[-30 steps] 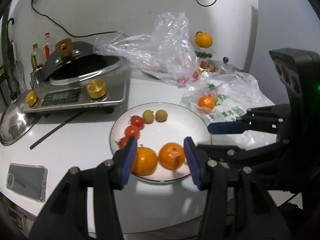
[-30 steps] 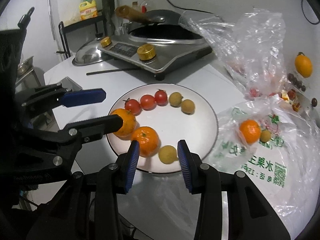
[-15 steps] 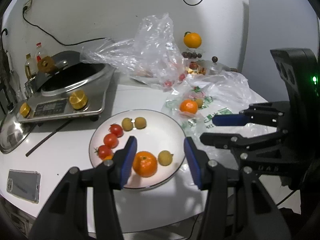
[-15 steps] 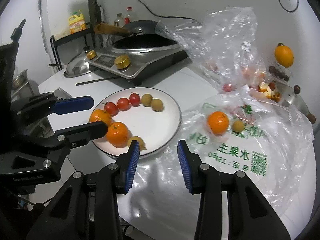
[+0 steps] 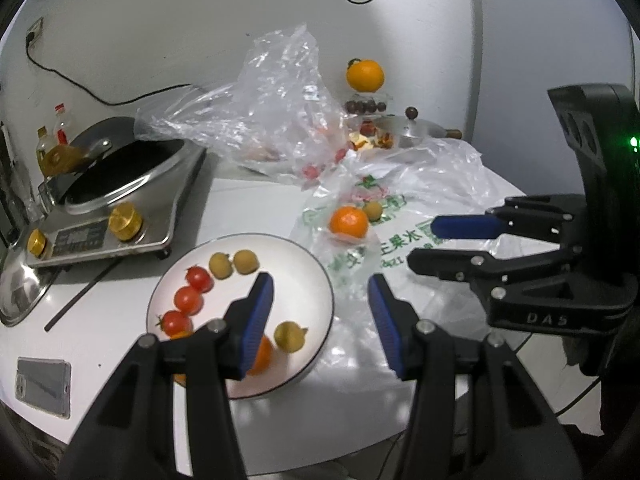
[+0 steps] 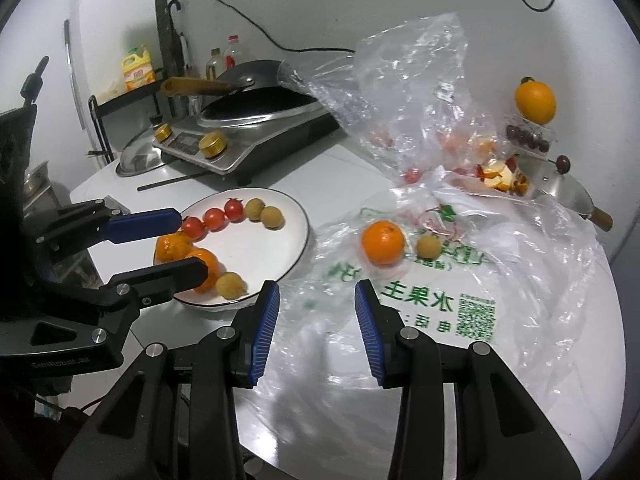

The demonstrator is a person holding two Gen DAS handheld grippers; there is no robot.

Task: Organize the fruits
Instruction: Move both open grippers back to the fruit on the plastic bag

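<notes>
left gripper (image 5: pixel 320 312) empty, second orange (image 6: pixel 173 247) right-view only

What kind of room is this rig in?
Probably a home kitchen: a wok sits on a countertop cooker, a yellow oil jug stands on a rack behind it, and fruit lies on a plate on the white table.

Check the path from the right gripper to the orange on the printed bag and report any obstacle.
Nothing solid blocks it. The right gripper is open and empty, facing the orange across crumpled bag plastic. A small yellowish fruit sits just right of it.
</notes>
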